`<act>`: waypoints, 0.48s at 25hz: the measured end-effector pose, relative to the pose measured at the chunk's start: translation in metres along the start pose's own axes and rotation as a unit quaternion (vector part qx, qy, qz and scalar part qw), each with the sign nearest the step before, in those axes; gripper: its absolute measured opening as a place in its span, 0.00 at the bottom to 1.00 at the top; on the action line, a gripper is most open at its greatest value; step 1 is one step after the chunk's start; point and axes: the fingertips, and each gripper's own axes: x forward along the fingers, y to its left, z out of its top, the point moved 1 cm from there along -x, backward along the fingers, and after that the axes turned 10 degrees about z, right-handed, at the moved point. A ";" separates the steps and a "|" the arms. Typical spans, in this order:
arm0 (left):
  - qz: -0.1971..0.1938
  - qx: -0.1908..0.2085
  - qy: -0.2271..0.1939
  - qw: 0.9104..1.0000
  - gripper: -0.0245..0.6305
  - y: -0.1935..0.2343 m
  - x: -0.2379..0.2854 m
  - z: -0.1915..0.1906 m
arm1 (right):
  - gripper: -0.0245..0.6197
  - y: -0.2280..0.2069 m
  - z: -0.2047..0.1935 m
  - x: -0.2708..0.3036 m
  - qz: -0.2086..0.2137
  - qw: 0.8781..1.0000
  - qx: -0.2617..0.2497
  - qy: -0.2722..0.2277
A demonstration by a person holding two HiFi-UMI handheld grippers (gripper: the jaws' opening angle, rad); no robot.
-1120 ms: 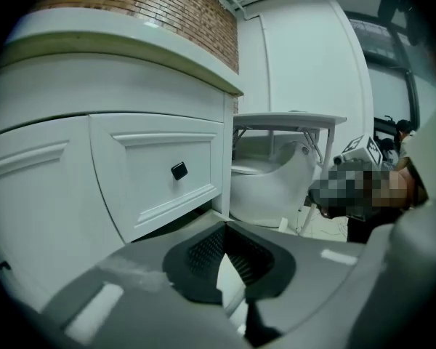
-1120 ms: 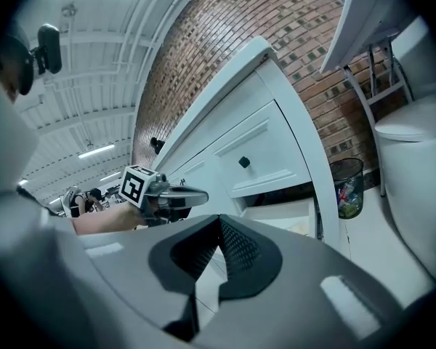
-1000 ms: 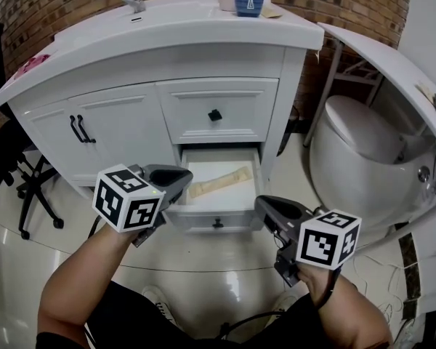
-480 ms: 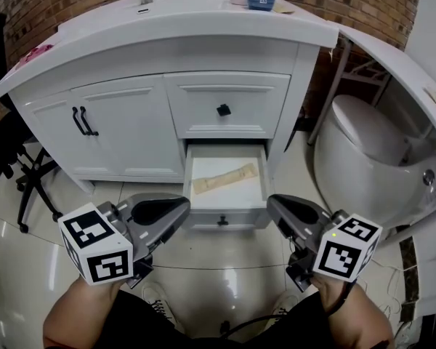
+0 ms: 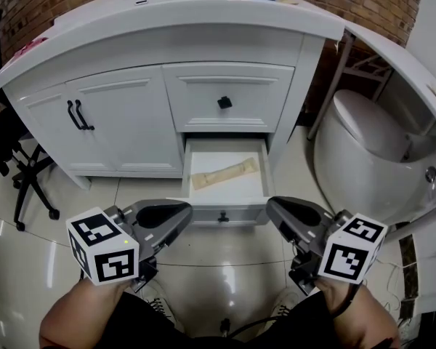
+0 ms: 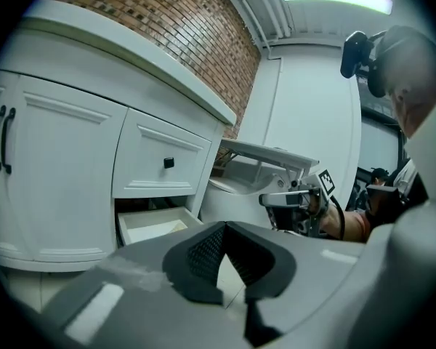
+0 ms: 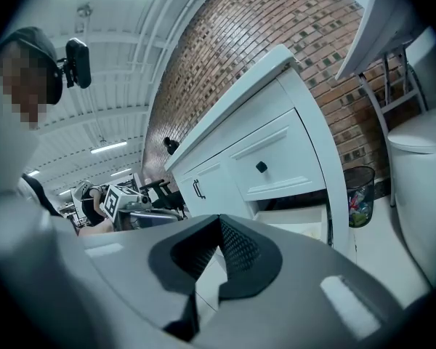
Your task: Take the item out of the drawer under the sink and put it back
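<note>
The bottom drawer under the sink stands pulled out. Inside it lies a long beige item, flat and slanted. My left gripper hovers in front of the drawer's left corner, shut and empty. At the drawer's right front corner my right gripper is shut with nothing in it. Both are clear of the item. The left gripper view shows its own closed jaws, the open drawer and the right gripper beyond. From the right gripper view, over its own shut jaws, I see the drawer.
Above the open drawer is a shut drawer with a black knob; cabinet doors with black handles lie to the left. A white toilet stands at the right, an office chair at the left, a waste bin beside the cabinet.
My left gripper has drawn back from the drawer's left front corner, toward me and to the left. The right gripper has stayed nearly in place.
</note>
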 end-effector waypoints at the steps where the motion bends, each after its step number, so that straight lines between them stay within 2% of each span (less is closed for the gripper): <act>1: 0.002 0.000 -0.004 1.000 0.05 0.001 -0.001 0.002 | 0.05 0.000 0.000 0.000 0.001 1.000 0.005 -0.002; 4: 0.003 -0.001 -0.011 1.000 0.05 0.001 -0.001 0.006 | 0.05 -0.003 -0.002 -0.001 0.000 1.000 0.020 -0.005; 12: -0.001 -0.011 -0.009 1.000 0.05 0.002 0.002 0.002 | 0.05 -0.004 -0.005 0.001 -0.003 1.000 0.017 0.003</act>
